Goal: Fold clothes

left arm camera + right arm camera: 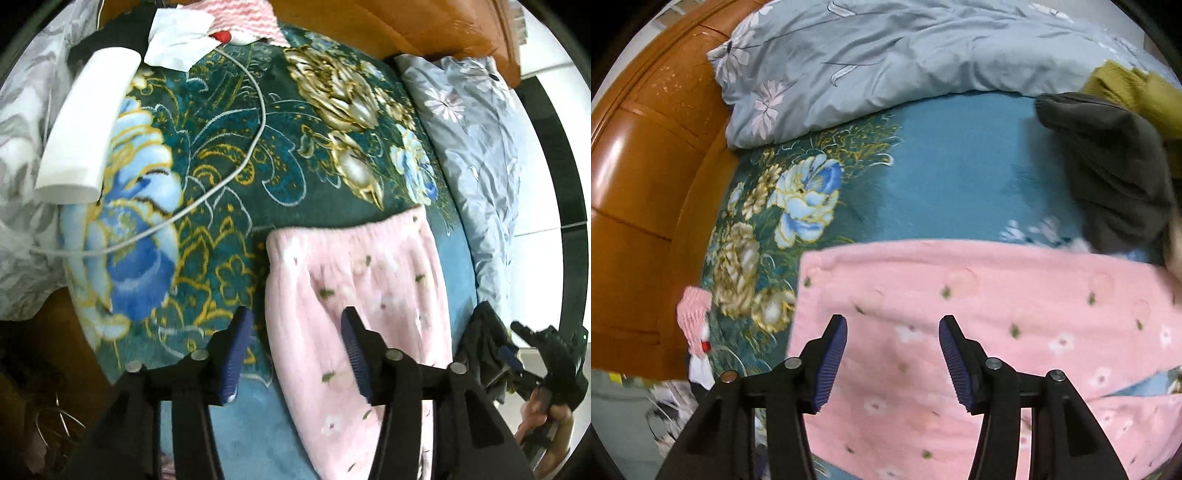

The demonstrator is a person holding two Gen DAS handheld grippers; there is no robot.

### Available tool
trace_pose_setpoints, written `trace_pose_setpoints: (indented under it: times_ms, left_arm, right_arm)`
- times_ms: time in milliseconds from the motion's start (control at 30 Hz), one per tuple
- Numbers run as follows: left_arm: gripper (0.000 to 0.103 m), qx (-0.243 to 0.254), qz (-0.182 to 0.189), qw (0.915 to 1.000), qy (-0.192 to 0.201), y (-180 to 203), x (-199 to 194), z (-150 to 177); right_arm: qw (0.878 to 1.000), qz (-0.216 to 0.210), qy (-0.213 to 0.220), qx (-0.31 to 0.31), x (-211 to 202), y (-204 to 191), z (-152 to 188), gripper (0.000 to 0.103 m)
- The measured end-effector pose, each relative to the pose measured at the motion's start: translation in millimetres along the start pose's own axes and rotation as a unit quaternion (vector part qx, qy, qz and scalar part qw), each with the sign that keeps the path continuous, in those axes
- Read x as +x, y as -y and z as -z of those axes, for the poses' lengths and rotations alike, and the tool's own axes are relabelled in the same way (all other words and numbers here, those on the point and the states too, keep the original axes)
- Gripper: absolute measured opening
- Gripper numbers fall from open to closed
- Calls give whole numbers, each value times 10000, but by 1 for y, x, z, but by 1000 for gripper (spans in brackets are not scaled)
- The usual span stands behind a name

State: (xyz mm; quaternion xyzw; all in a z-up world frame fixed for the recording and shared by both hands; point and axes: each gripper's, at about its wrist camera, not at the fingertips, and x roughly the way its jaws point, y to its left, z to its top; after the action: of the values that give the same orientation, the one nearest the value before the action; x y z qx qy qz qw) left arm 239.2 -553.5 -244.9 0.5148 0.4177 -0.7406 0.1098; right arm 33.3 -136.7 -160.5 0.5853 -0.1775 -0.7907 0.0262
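Pink fleece trousers with small flowers (354, 280) lie flat on a teal floral blanket (221, 155). In the left wrist view my left gripper (295, 350) is open and empty, hovering over the trousers' left edge near the waistband. In the right wrist view the trousers (997, 317) spread across the lower half, and my right gripper (892, 358) is open and empty just above them. The right gripper also shows in the left wrist view (513, 354), with dark cloth hanging by it at the far right; its state there is unclear.
A grey-blue floral duvet (886, 55) is bunched along the blanket's far side. A dark grey garment (1115, 162) and an olive one (1137, 88) lie at the right. A white cable (236, 162), a white box (85, 136) and an orange wooden headboard (635, 184) are nearby.
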Motion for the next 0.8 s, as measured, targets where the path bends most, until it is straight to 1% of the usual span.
trace_pose_setpoints:
  times_ms: [67,200,300,367,433,533,633,700,800]
  left_arm:
    - [58,87,8,9999,-115,3,1,6]
    - [59,240,-93,9989,-400,5,17,4]
    - [59,199,0,9982,-558,0,34,-4]
    - [59,177,43,9979,-625,-5,45,-12]
    - [59,319,-58,9977,-593,-9,55,-20]
    - [59,485,-19,9965,-677,-11,69,-30]
    - [59,602,65,9952,-765,-13,80,-37]
    - [60,619,209,9948,-786,-12,83,-41]
    - [60,625,354,9942,-796,-9,86,-45]
  right_arm:
    - [9999,88,41,-84,-8,12,13,57]
    - [9995,312,3,15,-23,44,37,59]
    - [9978,615,-36,261,-29,73,52,59]
    - [9948,908,-7,452,-29,90,62,59]
    - [9914,1124,32,665,-28,100,71,59]
    - [9863,1363,90,925,-23,107,84,59]
    - [9835,1537,66,949,-13,103,92,59]
    - [9837,1538,0,934,-6,97,97,59]
    - [9857,1412,-31,917,2,86,102,59]
